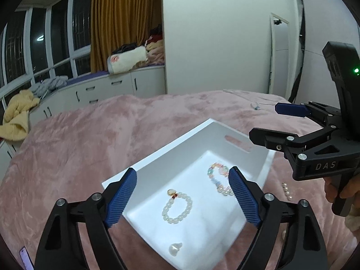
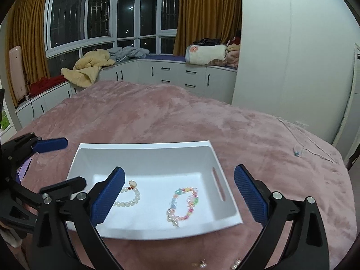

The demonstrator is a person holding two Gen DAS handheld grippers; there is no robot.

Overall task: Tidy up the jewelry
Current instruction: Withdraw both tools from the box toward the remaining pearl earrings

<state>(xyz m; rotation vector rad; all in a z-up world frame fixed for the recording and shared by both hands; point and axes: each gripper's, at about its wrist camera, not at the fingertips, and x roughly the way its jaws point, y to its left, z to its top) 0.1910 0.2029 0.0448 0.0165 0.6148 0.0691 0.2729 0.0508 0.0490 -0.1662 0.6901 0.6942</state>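
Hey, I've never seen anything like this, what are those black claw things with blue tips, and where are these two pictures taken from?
They are hand-held grippers, not a robot: a person squeezes one in each hand, and each carries a wide-angle camera looking out along its two blue-padded fingers. One picture comes from the left gripper, the other from the right gripper; each also catches the other at its edge. Both are open and hold nothing.

Below them a white tray sits on a pink blanket on a bed. In the tray lie a pearl bracelet, a colourful bead bracelet and a small pearly piece. A few more pearl beads lie on the blanket beside the tray, apparently waiting to be sorted.
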